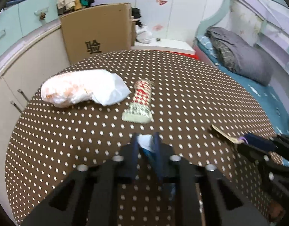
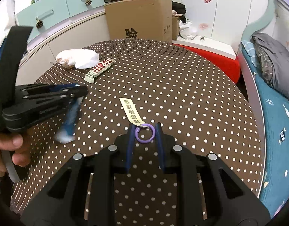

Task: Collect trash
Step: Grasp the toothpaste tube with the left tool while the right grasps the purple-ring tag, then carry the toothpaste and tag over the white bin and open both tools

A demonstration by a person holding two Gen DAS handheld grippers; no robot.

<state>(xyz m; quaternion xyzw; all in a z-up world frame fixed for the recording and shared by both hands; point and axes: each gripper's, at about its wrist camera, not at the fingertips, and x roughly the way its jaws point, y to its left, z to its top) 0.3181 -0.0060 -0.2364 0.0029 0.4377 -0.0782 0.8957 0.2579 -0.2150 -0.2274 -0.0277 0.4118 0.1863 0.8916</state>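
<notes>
The jaws of the left gripper [image 1: 146, 141] grip a blue-white wrapper [image 1: 145, 143]. The right gripper [image 2: 143, 131] clamps a purple plastic ring [image 2: 145, 133] with a cream paper tag [image 2: 131, 112] over the dotted brown tablecloth [image 2: 182, 94].

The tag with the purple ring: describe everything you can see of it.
The tag is a narrow cream paper strip printed with dark characters, lying flat on the dotted brown tablecloth. A purple ring, with a clasp on its left side, hangs at its near end. The right gripper is shut on that ring, its blue pads pressing it from either side. In the left wrist view the strip shows only partly, edge-on.
</notes>
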